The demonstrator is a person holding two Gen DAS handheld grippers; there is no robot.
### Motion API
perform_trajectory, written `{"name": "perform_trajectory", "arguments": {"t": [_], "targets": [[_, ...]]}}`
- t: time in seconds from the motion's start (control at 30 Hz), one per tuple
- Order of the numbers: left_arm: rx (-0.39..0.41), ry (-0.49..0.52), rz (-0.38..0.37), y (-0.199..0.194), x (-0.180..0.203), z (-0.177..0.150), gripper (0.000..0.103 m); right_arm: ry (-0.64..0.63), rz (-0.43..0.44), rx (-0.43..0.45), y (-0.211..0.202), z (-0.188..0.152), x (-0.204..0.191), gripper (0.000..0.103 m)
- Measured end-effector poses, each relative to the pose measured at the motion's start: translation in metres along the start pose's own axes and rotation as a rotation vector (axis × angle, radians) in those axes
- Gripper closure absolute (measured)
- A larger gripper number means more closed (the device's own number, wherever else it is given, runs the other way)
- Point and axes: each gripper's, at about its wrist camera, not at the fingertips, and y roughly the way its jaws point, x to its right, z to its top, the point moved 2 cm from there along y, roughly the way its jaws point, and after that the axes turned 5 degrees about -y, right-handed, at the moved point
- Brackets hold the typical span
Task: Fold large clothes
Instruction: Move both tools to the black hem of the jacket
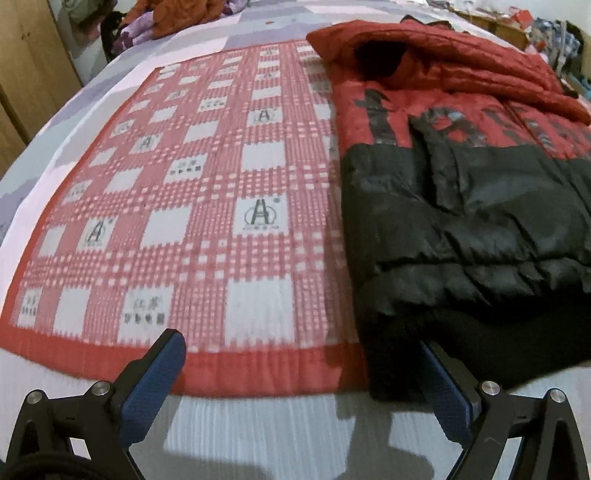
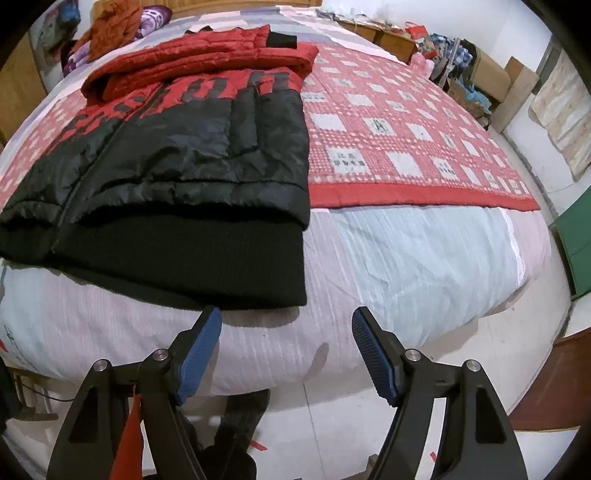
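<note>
A red and black puffer jacket [image 1: 461, 192] lies flat on the bed, sleeves folded over its red top, black knit hem toward me. It also shows in the right wrist view [image 2: 177, 158]. My left gripper [image 1: 299, 354] is open and empty, just in front of the hem's left corner; its right finger [image 1: 447, 387] sits at the hem's edge. My right gripper [image 2: 286, 325] is open and empty, just in front of the hem's right corner.
A red checked blanket [image 1: 192, 206] covers the bed under the jacket, over a pale striped sheet [image 2: 406, 258]. Other clothes [image 2: 110, 29] are piled at the bed's far end. Boxes and clutter [image 2: 480, 74] stand to the right. A wooden wardrobe [image 1: 26, 74] stands to the left.
</note>
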Motion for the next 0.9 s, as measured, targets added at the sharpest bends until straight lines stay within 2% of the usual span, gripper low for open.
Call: {"name": "perform_trajectory", "arguments": {"t": [0.17, 0.27, 0.43, 0.6, 0.67, 0.73, 0.8, 0.83, 0.9], "targets": [[-0.023, 0.022, -0.025, -0.012, 0.000, -0.016, 0.004, -0.006, 0.002, 0.012, -0.006, -0.001, 0.000, 0.027], [-0.052, 0.034, -0.008, -0.008, 0.000, -0.027, 0.004, 0.001, 0.003, 0.005, -0.005, -0.006, 0.000, 0.027], [-0.022, 0.001, -0.010, 0.001, 0.006, -0.013, 0.004, 0.008, 0.005, 0.002, -0.003, -0.009, 0.001, 0.027], [-0.015, 0.053, -0.041, 0.003, 0.026, -0.003, 0.006, 0.012, 0.008, 0.007, -0.002, -0.008, 0.001, 0.027], [0.014, 0.098, -0.019, -0.001, 0.028, -0.001, 0.006, 0.014, 0.012, 0.011, -0.003, -0.007, 0.002, 0.027], [0.056, 0.035, 0.022, -0.005, 0.013, 0.006, 0.006, 0.012, 0.014, 0.013, -0.003, -0.006, 0.001, 0.027], [0.070, -0.059, 0.015, -0.007, -0.001, 0.013, 0.005, 0.009, 0.015, 0.020, -0.004, -0.004, 0.000, 0.027], [0.061, -0.068, 0.015, -0.006, -0.001, 0.014, 0.005, 0.006, 0.013, 0.027, -0.005, -0.003, 0.000, 0.027], [0.043, -0.025, 0.007, -0.006, 0.010, 0.010, 0.005, 0.000, 0.013, 0.035, -0.005, -0.002, 0.000, 0.027]]}}
